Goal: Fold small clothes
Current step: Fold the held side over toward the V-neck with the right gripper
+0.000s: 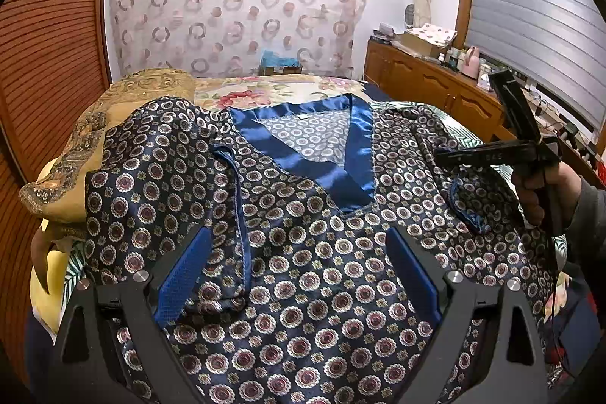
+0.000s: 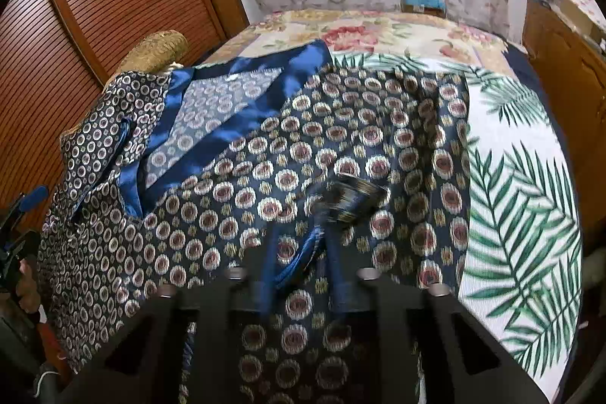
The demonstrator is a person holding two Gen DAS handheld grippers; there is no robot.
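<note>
The navy satin top with a medallion print and a bright blue V-neck band (image 1: 303, 252) lies spread face-up across the bed, neck toward twelve o'clock in my left view. I judge it light, limp and slippery; it will slide and sag, so the firmer bound edges are the places to pinch. My right gripper (image 2: 299, 245) has its jaws narrow, closed on the blue-trimmed sleeve edge (image 2: 303, 248) at the garment's three o'clock side. My left gripper (image 1: 299, 275) hangs over the chest with jaws wide, holding nothing. The palm-leaf sheet (image 2: 522, 199) leaves open room to the right; the gold patterned pillow (image 1: 125, 93) crowds the ten o'clock shoulder.
</note>
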